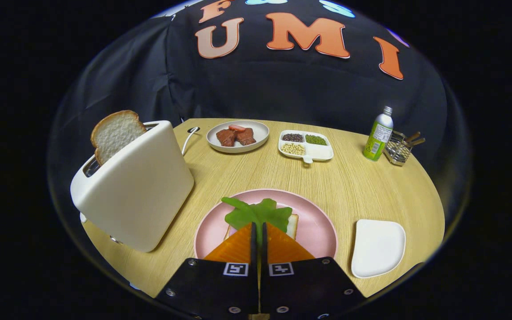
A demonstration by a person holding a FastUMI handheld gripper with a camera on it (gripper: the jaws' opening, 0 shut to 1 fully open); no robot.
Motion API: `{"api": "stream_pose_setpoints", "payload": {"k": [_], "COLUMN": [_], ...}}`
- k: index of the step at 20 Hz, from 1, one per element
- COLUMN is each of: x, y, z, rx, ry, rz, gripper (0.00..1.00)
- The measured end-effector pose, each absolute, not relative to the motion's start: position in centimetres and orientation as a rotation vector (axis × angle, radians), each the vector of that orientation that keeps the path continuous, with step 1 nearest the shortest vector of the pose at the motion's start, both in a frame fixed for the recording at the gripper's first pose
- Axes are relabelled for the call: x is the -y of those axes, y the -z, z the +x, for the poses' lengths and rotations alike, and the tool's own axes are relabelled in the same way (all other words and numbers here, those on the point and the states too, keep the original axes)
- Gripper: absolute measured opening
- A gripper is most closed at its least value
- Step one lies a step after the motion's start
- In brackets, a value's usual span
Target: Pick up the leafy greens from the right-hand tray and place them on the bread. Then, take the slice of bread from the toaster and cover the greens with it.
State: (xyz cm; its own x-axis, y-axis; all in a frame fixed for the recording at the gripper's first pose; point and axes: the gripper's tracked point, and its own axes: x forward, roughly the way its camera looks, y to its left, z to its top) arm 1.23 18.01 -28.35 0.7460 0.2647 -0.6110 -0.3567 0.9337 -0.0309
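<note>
Gripper (258, 231) pinched tight on leafy greens (258, 213) above bread (292, 224) on pink plate (318, 222), toaster (136, 186) alongside.

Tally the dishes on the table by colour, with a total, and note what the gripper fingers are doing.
Pink plate: 1
White tray: 1
White divided dish: 1
Pale plate with meat: 1
Total: 4
The gripper has its fingers nearly closed on the leafy greens over the bread.

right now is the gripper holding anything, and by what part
Yes: the gripper is shut on the leafy greens, pinching the near edge of the leaf as it lies over the bread on the pink plate.
</note>
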Motion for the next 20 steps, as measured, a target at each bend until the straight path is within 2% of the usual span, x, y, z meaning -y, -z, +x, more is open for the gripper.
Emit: {"api": "stream_pose_setpoints", "payload": {"k": [3, 9, 11, 12, 13, 14, 18, 20], "x": [-17.7, -16.5, -16.2, -16.0, -15.8, -15.8, -15.6, -15.9], "y": [28.8, 28.9, 28.4, 28.2, 28.0, 27.6, 25.2, 23.8], "z": [0.9, 0.4, 0.3, 0.3, 0.3, 0.3, 0.3, 0.2], "rx": [-0.659, -0.682, -0.67, -0.667, -0.666, -0.662, -0.623, -0.613], "ry": [-0.33, -0.286, -0.272, -0.262, -0.248, -0.238, -0.196, -0.182], "rz": [-0.17, -0.189, -0.184, -0.181, -0.178, -0.174, -0.177, -0.187], "gripper": [0.05, 0.24, 0.38, 0.5, 0.54, 0.62, 0.86, 0.93]}}
